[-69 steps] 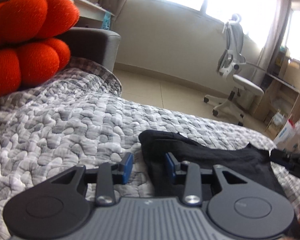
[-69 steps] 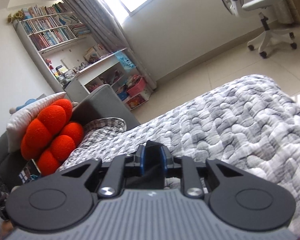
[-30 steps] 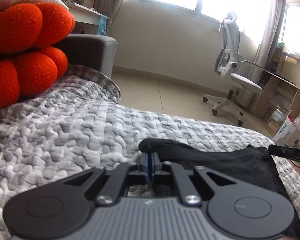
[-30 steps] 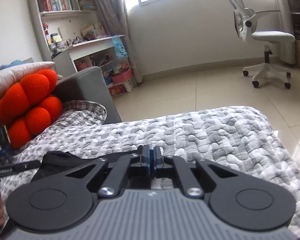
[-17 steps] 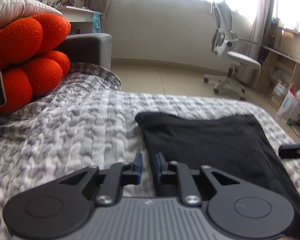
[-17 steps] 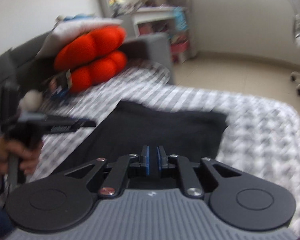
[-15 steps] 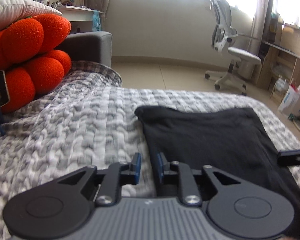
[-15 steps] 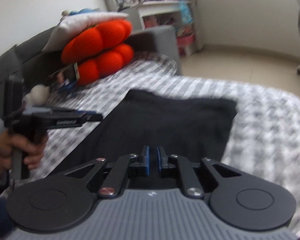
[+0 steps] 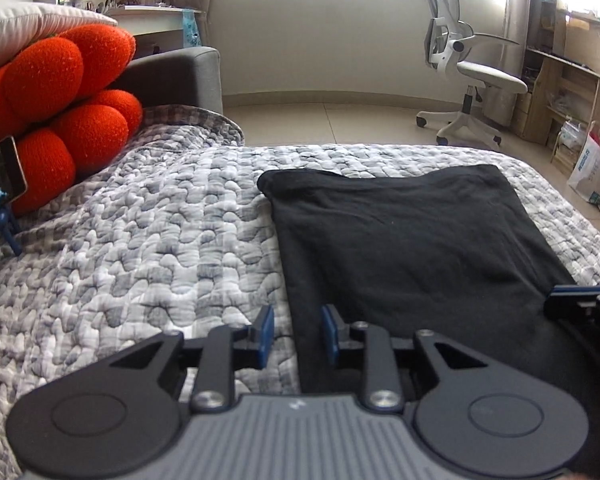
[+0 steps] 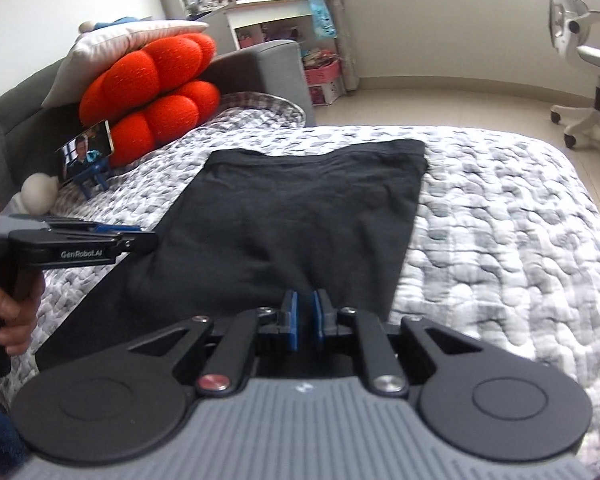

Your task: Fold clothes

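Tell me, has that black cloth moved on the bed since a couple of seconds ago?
Yes. The black garment was bunched near the grippers; now it lies spread flat, reaching farther across the grey quilt toward the office chair.

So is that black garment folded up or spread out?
Spread out: the black garment lies flat on the quilt, edges straight, no fold across it. Whether it was halved already, cannot tell.
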A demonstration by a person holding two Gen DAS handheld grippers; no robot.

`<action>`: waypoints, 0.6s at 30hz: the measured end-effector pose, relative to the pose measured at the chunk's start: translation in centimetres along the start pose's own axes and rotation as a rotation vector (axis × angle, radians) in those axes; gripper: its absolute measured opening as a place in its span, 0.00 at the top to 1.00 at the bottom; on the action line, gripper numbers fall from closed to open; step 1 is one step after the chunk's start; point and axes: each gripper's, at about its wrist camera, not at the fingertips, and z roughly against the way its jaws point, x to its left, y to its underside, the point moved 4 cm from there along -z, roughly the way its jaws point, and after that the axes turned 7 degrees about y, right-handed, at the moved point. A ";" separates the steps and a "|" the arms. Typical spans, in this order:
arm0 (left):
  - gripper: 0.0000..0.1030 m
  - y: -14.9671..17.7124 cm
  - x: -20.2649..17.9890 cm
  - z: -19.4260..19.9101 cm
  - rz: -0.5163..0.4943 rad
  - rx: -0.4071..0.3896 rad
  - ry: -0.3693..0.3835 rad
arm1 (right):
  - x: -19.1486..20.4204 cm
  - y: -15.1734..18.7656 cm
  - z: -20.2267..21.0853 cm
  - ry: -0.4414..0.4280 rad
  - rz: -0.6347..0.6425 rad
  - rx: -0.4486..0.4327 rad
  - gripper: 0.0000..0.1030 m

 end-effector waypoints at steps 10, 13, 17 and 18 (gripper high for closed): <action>0.73 -0.1 -0.1 0.8 -0.011 0.009 -0.037 | -0.7 0.4 1.0 0.036 -0.006 0.003 0.89; 0.72 0.0 -0.1 1.3 -0.019 0.007 -0.049 | -0.8 0.5 1.2 0.053 -0.002 0.005 0.87; 0.72 0.0 0.0 2.1 -0.026 0.006 -0.062 | -1.2 0.8 1.9 0.077 0.003 0.009 0.86; 0.71 0.0 -0.1 2.4 -0.033 0.005 -0.068 | -1.2 0.9 2.2 0.080 0.004 0.011 0.86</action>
